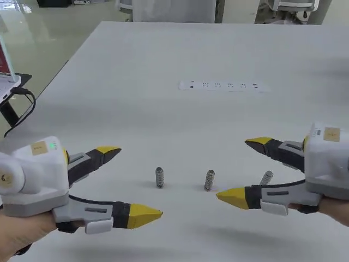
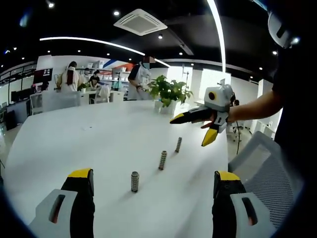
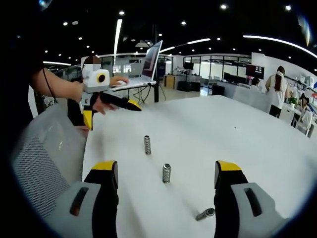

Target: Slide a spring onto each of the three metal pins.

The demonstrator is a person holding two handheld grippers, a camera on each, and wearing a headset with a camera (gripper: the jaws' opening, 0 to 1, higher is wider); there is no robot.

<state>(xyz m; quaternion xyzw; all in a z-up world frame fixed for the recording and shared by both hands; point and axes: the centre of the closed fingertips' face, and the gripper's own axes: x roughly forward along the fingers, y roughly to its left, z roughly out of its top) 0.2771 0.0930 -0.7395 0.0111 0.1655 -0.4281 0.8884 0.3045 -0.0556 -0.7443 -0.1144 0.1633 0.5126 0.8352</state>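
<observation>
1. Metal: left spring and middle spring stand upright on surface; tilted spring leans near right tongs.
2. Left tongs and right — both wide, empty.
3. Pinch tilted spring mid-body, gently, I'd judge.

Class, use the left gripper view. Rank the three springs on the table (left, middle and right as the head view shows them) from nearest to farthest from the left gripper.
1. left spring: upright, just ahead of the open left gripper.
2. middle spring: next along the row, further up the table.
3. right spring: farthest, at the row's end, below the right gripper.
</observation>
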